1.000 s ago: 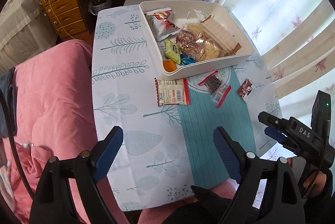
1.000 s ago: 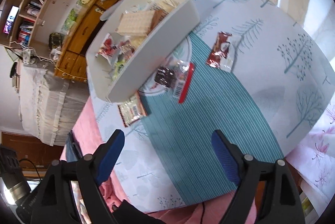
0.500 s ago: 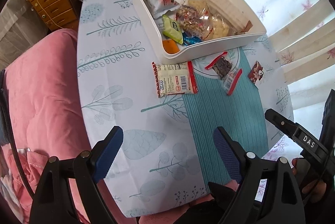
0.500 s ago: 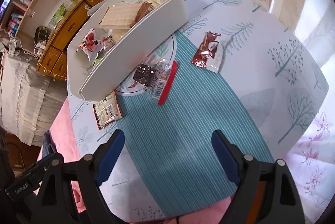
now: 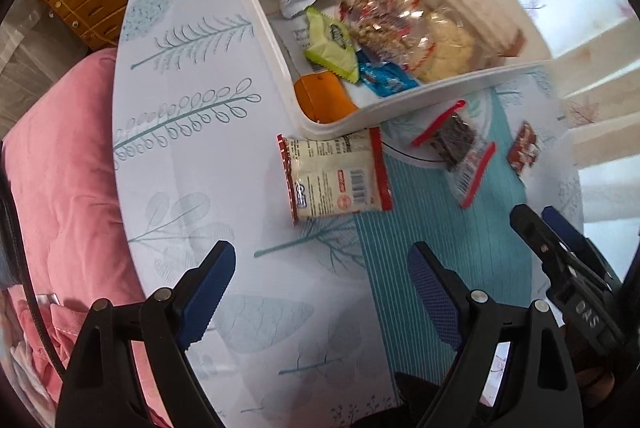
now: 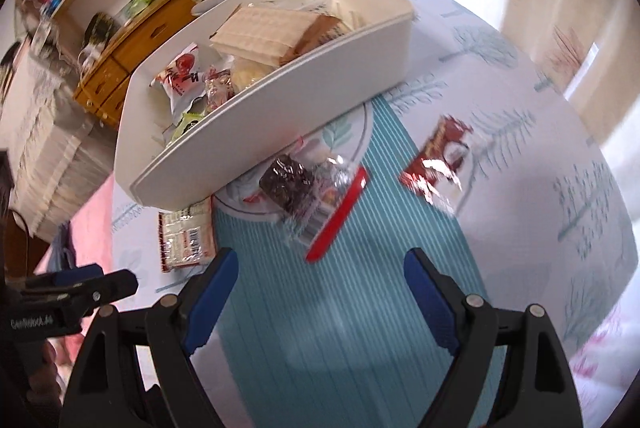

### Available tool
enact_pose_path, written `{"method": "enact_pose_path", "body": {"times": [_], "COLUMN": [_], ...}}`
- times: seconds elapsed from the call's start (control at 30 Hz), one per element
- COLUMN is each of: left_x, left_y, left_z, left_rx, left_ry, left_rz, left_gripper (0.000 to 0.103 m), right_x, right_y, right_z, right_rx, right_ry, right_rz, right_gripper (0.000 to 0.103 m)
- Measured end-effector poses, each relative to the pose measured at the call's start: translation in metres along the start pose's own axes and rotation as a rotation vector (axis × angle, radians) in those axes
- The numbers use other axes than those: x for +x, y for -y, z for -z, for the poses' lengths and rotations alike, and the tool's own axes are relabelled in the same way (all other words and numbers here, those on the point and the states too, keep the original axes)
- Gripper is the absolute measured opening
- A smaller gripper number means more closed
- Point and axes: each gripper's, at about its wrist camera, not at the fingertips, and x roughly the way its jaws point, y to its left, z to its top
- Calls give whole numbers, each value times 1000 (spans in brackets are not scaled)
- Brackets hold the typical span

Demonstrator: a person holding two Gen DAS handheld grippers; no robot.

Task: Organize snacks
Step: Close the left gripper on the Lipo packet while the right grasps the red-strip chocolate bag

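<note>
The left gripper (image 5: 320, 270) points straight down, jaws wide apart and empty; the right gripper (image 6: 320, 276) tilts steeply downward, its 2 fingers likewise spread

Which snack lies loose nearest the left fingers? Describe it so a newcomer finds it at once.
Start at the white bin full of snacks on the leaf-print tablecloth. Just outside its near corner, touching the rim, lies a flat pale packet. Unlike the clear bag holding a dark brownie and the small brown-red wrapper farther right, it is cream-coloured with red side edges and a barcode.
</note>
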Motion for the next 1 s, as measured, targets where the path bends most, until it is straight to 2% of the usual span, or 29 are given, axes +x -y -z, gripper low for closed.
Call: {"method": "enact_pose_path", "body": {"times": [0.27,0.4,0.53,0.73,1.0], "left_x": [44,57,67,77,88], "left_y": [-12,-18,-22,-17,-9], "left_z": [-26,-35,-42,-51,-62], "left_rx": [-108,-160,-207,-243,-237], "left_ry": [-49,-6,7,57,64], "left_rz": [-12,-48,-45,-57,-82], "left_gripper": [87,87,87,91,97], "right_x": [32,52,71,86,99], "right_y": [-21,-26,-32,-37,-46], "right_z": [-23,-33,-39,-45,-47], "right_rx": [-260,-349,-443,-488,-525], "right_ry": [29,22,6,-3,-36], "right_rz": [25,34,38,-6,-34], "right_gripper": [86,86,86,86,85]}}
